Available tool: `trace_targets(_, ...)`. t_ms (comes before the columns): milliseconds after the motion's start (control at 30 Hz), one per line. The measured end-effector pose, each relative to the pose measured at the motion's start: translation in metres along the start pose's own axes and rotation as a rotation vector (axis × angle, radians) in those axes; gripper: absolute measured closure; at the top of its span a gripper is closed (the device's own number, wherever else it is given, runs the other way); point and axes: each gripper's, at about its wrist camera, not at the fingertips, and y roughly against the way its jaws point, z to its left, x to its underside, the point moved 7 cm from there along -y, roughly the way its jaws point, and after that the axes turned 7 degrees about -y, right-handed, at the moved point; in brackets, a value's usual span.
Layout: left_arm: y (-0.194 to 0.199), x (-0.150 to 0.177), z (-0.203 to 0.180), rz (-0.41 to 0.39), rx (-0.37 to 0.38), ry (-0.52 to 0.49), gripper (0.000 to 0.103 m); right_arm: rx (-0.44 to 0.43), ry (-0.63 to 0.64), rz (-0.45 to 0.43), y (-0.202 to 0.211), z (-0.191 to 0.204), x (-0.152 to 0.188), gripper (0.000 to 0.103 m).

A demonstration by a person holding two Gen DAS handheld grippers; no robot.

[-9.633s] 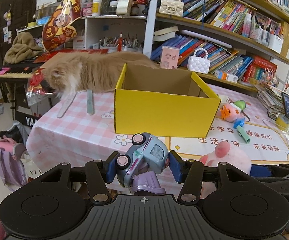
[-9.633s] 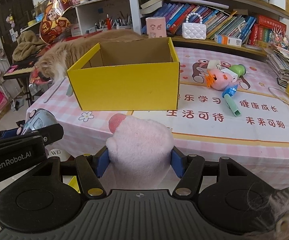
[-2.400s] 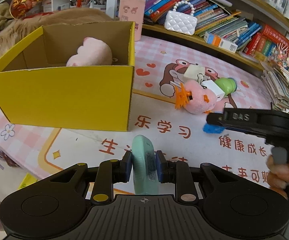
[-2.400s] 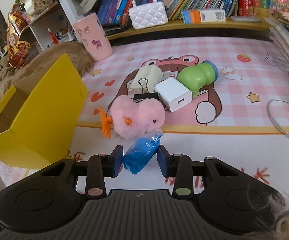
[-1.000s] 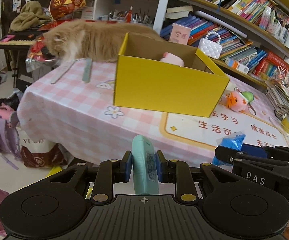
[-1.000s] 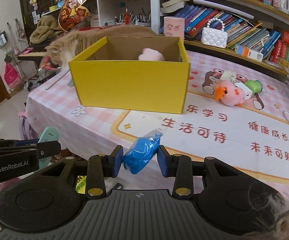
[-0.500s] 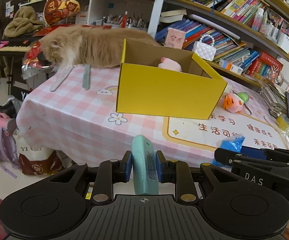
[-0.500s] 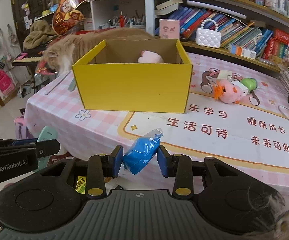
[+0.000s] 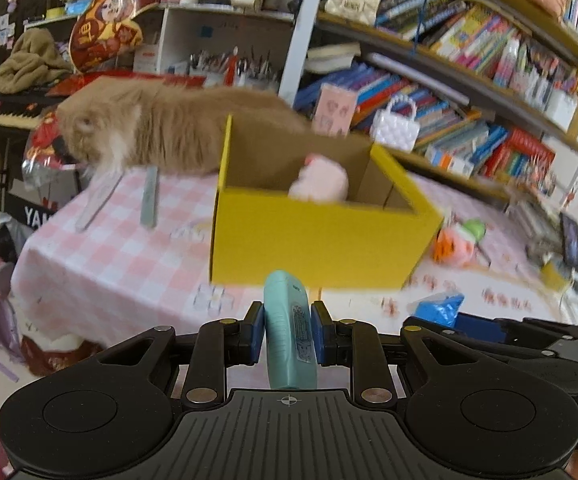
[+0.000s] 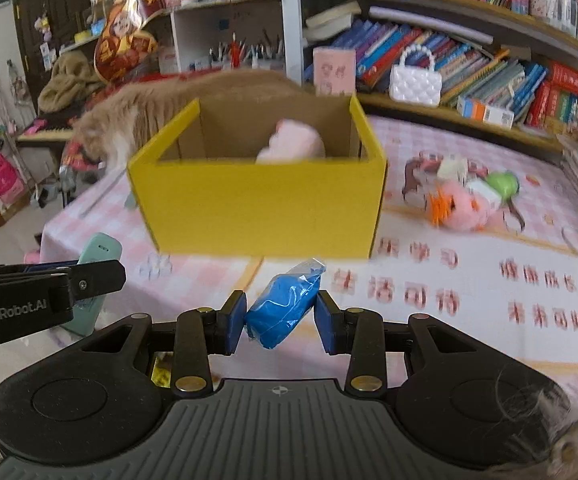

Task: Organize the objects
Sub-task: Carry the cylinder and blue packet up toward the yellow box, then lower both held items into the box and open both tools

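Two tongs clamped: left tongs (image 9: 287, 333) on teal case (image 9: 290, 336), right tongs (image 10: 281, 316) on blue packet (image 10: 285, 304).

A table draped in a pink checked cloth (image 10: 193, 280) carries an open yellow cardboard box (image 10: 261, 208), a long-haired ginger cat (image 9: 149, 132) lying behind it, and, off to the box's right, a cluster of small toys around a pink plush chick (image 10: 465, 208).
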Motion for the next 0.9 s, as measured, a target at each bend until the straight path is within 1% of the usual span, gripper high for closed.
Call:
trace_targets(100, -0.005, -0.025, 0.001, -0.045, 0.001, 0.002, 0.08, -0.008, -0.002, -0.05, -0.005, 0.001, -0.028, 0.068)
trace_targets(233, -0.017, -0.06, 0.002, -0.102, -0.017, -0.025, 0.08, -0.025, 0.004, -0.123, -0.013, 0.002, -0.07, 0.068)
trace_targets(333, -0.03, -0.081, 0.006, -0.122, -0.039, -0.033, 0.08, -0.027, 0.024, -0.165, -0.025, 0.0, -0.097, 0.068)
trace_targets(433, -0.049, -0.096, 0.011, -0.121, -0.066, -0.042, 0.08, -0.021, 0.044, -0.175, -0.044, -0.004, -0.114, 0.068)
trace_targets(567, -0.082, -0.107, 0.012, -0.08, -0.102, -0.06, 0.08, -0.021, 0.083, -0.144, -0.077, -0.01, -0.125, 0.068)
trace_targets(633, -0.096, -0.108, 0.012, -0.058, -0.114, -0.069, 0.08, -0.018, 0.128, -0.121, -0.095, -0.012, -0.127, 0.068)
trace_targets(767, -0.123, -0.107, 0.009, -0.012, -0.146, -0.094, 0.08, -0.025, 0.211, -0.056, -0.128, -0.013, -0.123, 0.068)
trace_targets(900, -0.144, -0.104, 0.01, 0.024, -0.172, -0.091, 0.08, -0.044, 0.284, 0.003, -0.151, -0.012, -0.119, 0.068)
